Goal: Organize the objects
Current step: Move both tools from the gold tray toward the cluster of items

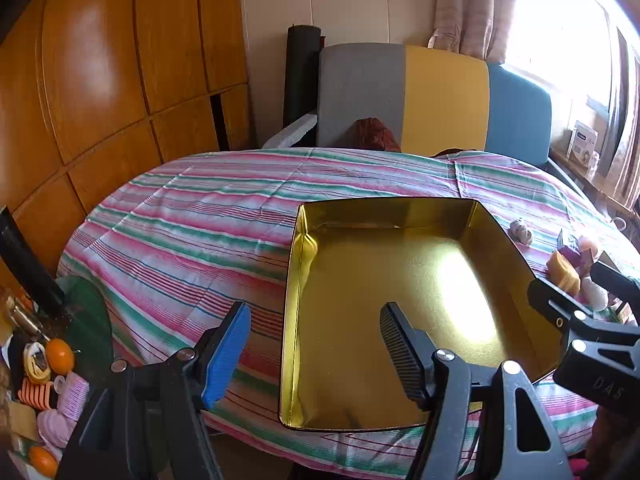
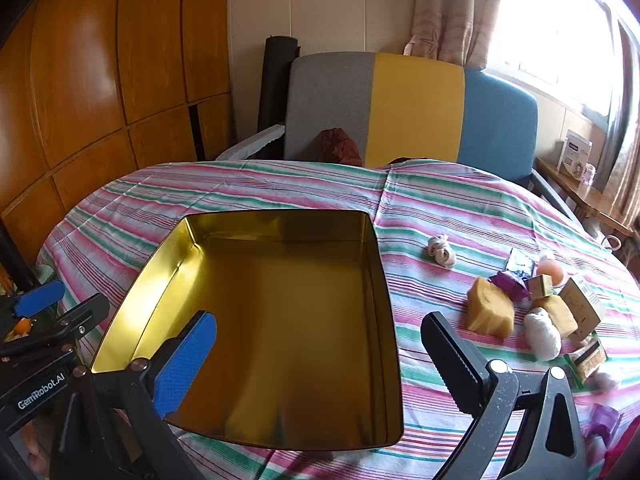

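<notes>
Here | shallow rectangular gold-lined metal tin [image 2: 280, 320] on striped pink-green cloth over desk [image 2: 460, 208], empty | right of tin: yellow sponge-like blocks [image 2: 490, 312], white rolled bundle [image 2: 542, 334], small boxes | left hand-held gripper [image 1: 314, 350] spread above tin's left wall, nothing between | right hand-held gripper [image 2: 320, 360] spread wide over tin's right wall, nothing between

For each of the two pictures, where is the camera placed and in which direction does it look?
Left wrist view: on the left gripper, looking forward and down at the gold tin; its open fingers show, and the right gripper enters at the right edge.
Right wrist view: on the right gripper, aimed the same way; its open fingers show, with the small items beside the tin.
Both share the empty tin, the striped cloth and the tricolour chair.
</notes>
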A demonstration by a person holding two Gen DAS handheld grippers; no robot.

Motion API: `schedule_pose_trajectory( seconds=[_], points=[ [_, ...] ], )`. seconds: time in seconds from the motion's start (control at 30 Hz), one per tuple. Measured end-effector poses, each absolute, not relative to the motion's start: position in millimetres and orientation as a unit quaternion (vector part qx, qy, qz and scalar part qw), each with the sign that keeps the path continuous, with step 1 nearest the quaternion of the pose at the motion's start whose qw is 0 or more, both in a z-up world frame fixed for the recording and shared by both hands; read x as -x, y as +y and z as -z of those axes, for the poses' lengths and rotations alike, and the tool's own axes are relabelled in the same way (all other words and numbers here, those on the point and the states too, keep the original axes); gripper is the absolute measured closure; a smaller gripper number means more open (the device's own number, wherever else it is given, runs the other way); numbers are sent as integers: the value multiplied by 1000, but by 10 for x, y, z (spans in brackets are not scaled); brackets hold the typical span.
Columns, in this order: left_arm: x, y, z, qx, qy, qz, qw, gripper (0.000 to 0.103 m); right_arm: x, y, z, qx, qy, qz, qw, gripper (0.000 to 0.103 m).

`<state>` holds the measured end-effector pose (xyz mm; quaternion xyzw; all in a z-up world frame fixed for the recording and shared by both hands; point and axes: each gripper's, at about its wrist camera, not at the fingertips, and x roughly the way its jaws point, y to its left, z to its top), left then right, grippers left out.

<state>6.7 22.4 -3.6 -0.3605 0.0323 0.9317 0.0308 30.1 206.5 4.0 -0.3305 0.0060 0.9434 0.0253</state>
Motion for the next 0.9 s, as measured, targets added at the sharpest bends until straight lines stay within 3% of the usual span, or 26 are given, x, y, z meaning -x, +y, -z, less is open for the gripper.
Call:
schedule_pose_trajectory(
  seconds=[0.9],
  points=[
    [-216,380,-39,356,60,-931,55,35,-405,2307,-88,328,16,-944,45,0]
  ],
)
